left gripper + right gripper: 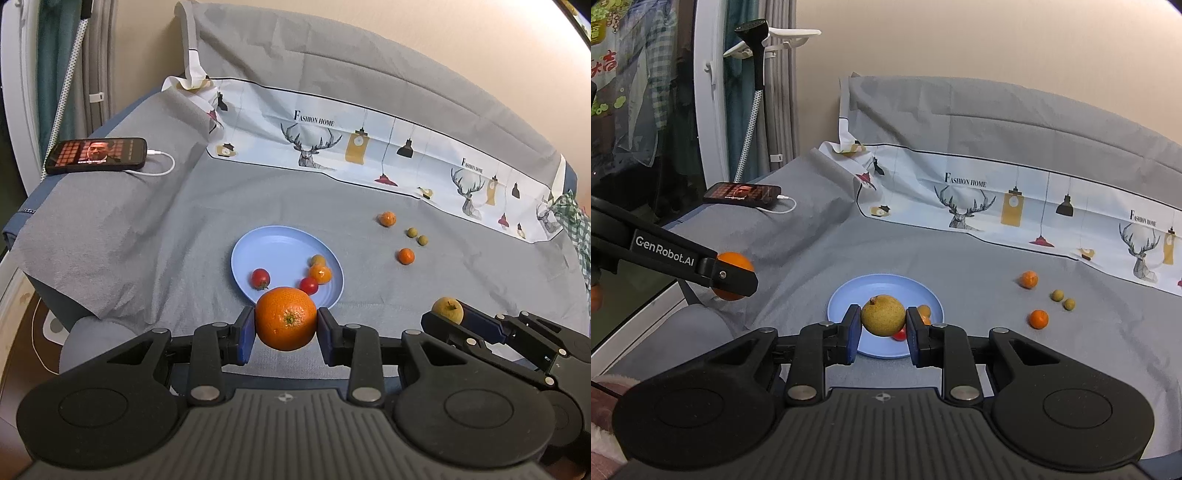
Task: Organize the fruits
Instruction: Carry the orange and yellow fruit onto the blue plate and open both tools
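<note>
My left gripper point(286, 328) is shut on a large orange point(286, 318), held just in front of the near rim of the blue plate point(273, 247). The plate holds two cherry tomatoes point(260, 277), a small mandarin point(320, 273) and a small brownish fruit point(317, 260). My right gripper point(882, 326) is shut on a yellow-brown pear point(882, 314) above the plate's near edge point(846, 295). In the left wrist view the pear point(447, 310) and right gripper show at the right. In the right wrist view the orange point(733, 275) shows at the left.
On the grey cloth right of the plate lie two small mandarins point(387, 218) point(406, 256) and two small green fruits point(412, 232) point(422, 240). A phone point(96, 155) on a charging cable lies at the far left. A printed cloth point(369, 147) runs along the back.
</note>
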`<state>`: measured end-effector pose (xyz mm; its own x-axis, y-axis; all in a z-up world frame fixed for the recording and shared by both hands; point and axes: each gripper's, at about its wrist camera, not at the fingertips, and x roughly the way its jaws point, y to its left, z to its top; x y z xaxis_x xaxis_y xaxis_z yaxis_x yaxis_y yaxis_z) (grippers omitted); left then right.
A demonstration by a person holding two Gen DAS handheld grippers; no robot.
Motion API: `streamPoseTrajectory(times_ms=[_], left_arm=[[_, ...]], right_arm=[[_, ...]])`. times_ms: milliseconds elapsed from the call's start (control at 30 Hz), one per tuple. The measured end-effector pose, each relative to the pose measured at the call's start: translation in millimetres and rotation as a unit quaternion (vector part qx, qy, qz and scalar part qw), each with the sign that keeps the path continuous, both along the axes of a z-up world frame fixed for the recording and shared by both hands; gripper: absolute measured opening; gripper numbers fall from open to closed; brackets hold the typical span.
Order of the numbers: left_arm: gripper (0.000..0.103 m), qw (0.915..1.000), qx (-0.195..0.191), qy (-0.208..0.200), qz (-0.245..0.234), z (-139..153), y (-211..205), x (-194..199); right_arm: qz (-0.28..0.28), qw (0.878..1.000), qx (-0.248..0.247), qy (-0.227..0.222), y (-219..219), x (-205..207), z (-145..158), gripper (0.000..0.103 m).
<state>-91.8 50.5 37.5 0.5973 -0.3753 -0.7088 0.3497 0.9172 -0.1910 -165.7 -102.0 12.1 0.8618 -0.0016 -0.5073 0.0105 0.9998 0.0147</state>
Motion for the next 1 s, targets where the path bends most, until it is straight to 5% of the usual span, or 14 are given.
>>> streamPoseTrajectory(times_ms=[1000], left_arm=[[0.039,0.9984,0.014,0.053,0.012,-29.8,-12.7,77.8]], right_arm=[[-0.005,0.998,0.011,0.061,-9.7,60.6,-27.3,0.027]])
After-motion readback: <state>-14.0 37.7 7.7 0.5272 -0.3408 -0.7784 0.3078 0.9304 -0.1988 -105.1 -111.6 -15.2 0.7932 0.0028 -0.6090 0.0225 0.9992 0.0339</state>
